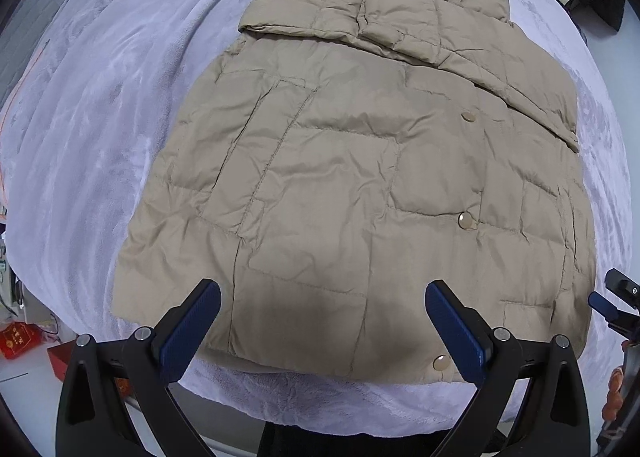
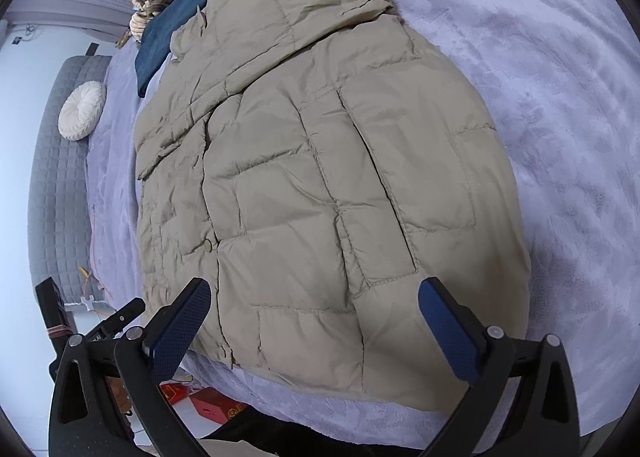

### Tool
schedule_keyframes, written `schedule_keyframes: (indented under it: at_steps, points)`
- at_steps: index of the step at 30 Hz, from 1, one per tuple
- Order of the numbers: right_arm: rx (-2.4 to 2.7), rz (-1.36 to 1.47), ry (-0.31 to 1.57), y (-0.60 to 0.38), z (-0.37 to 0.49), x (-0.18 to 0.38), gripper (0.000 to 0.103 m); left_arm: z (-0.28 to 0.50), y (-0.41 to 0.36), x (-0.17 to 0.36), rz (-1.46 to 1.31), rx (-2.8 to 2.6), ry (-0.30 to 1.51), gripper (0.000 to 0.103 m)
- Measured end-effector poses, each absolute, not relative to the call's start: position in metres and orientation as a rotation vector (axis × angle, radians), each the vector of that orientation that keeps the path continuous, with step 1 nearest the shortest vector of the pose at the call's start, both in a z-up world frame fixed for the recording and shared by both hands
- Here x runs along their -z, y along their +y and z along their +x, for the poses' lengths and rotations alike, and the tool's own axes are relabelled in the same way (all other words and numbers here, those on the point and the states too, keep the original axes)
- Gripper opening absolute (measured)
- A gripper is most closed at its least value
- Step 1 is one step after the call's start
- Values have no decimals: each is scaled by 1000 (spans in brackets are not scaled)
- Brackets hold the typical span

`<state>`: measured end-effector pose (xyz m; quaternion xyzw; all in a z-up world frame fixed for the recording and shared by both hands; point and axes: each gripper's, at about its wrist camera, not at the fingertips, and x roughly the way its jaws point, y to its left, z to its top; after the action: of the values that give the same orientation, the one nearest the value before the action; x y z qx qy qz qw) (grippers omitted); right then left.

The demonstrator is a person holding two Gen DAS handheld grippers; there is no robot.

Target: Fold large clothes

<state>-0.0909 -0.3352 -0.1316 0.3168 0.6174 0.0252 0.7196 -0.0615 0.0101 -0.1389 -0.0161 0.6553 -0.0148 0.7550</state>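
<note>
Lavender plush blanket [image 1: 100,117] covers the bed; beige puffer jacket [image 1: 360,177] lies flat on it, sleeves folded in, jeans [image 2: 168,33] beyond. My left gripper [image 1: 322,309] and right gripper [image 2: 314,307] hover wide open, empty, at the hem. Grey headboard [image 2: 60,177], round cushion [image 2: 82,111].

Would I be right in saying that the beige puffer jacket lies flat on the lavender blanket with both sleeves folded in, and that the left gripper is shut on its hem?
Not quite: the left gripper is open, its fingers spread above the hem of the beige puffer jacket without touching it, as the left wrist view shows. The rest holds: the jacket lies flat on the lavender blanket, sleeves folded in.
</note>
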Motion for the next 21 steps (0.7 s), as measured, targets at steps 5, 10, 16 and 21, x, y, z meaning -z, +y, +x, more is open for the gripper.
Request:
schedule_keyframes:
  at_steps: [5,10,16,21]
  points:
    - [1,748,1356,-331,-108,139,103,-65,20,156,-36,71,1461,102]
    - [68,817,1357,-323,-130,149,103,-72,37,171,-34,96,1490,102]
    - [142,858,1335,-312,-157,154,103,-81,67,178,-79,129,1493,102]
    - [181,900,1295,-308,-174,155,103,-87,99,186,-190,145,1507,102]
